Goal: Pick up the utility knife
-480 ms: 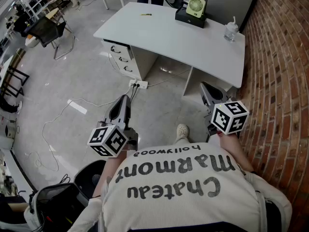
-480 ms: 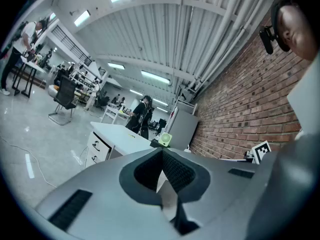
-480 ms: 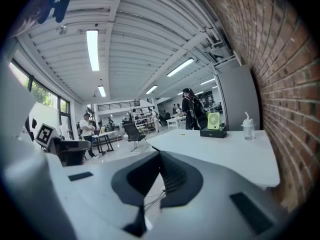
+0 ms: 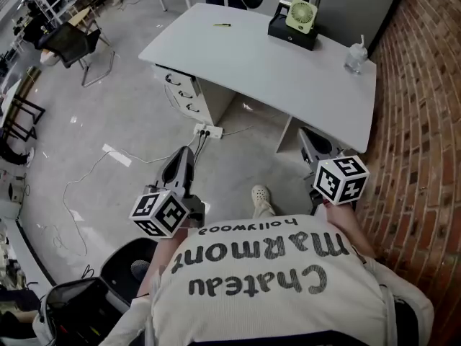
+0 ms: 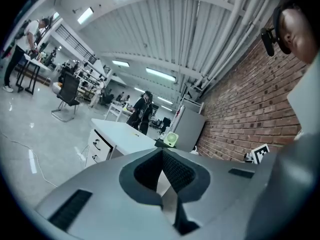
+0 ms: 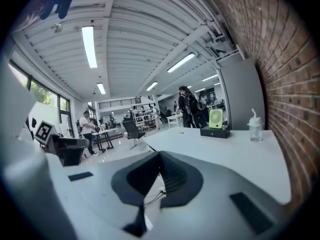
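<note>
The left gripper (image 4: pixel 184 151) is held out low in front of the person, above the floor and well short of the desk (image 4: pixel 274 74). In the left gripper view its jaws are seen pressed together at the tips, with nothing caught between them. The right gripper (image 4: pixel 308 141) is held near the desk's near right corner, not far from the brick wall (image 4: pixel 425 121). Its jaws too are closed on each other and empty — only floor and a thin cable are glimpsed through the notch behind the tips in the right gripper view.

The utility knife (image 4: pixel 222 25) is seen as a small yellow sliver (too small for any detail) lying flat near the desk's far left edge, well apart from both grippers and untouched. Along the far edge, toward the right, a green fan (image 4: pixel 301 14) is stood on a black box (image 4: pixel 291 33). A clear bottle (image 4: pixel 355 58) is placed at the far right corner, just beside the wall. Drawers (image 4: pixel 181 91) are fitted under the desk's left end. On the floor below the near edge a white power strip (image 4: pixel 207 130) is laid, with a cable run off to the left — and one pale shoe (image 4: pixel 261 197) is shown between the two grippers.
</note>
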Action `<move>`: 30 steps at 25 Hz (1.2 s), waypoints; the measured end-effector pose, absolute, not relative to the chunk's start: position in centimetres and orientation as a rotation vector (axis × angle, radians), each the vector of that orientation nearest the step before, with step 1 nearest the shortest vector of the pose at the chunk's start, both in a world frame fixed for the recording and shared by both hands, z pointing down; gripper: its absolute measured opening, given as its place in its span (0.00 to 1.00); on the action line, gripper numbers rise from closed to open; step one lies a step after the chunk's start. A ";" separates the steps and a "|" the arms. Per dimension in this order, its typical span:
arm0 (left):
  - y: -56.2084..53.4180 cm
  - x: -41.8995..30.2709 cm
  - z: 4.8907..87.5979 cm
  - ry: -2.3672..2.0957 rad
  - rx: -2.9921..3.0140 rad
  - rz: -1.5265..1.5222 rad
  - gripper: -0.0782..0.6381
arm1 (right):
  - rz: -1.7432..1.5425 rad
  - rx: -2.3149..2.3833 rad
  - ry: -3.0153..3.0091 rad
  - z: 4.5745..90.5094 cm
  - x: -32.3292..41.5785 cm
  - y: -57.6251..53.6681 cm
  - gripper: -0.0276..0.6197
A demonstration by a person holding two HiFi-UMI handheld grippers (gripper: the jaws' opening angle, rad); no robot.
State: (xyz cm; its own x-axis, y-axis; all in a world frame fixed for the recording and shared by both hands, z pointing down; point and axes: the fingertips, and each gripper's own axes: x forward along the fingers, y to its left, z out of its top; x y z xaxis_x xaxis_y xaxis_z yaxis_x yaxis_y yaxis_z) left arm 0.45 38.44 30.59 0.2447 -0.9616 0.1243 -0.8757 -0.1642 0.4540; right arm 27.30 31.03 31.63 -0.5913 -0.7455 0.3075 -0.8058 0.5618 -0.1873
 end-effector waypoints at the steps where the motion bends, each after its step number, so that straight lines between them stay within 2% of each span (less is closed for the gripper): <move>1: 37.3 0.3 30.6 -1.681 2.084 -0.270 0.11 | 0.465 1.304 -2.605 31.6 27.3 29.7 0.05; 15: 20.5 0.3 29.2 -1.712 2.069 -0.351 0.11 | 0.486 1.292 -2.704 28.8 27.4 11.0 0.05; 24: 14.0 0.3 31.4 -1.738 2.026 -0.383 0.11 | 0.511 1.209 -2.733 31.1 26.9 3.8 0.05; 30: 12.9 -0.1 35.1 -1.745 1.948 -0.336 0.11 | 0.597 1.156 -2.674 35.6 26.1 2.4 0.05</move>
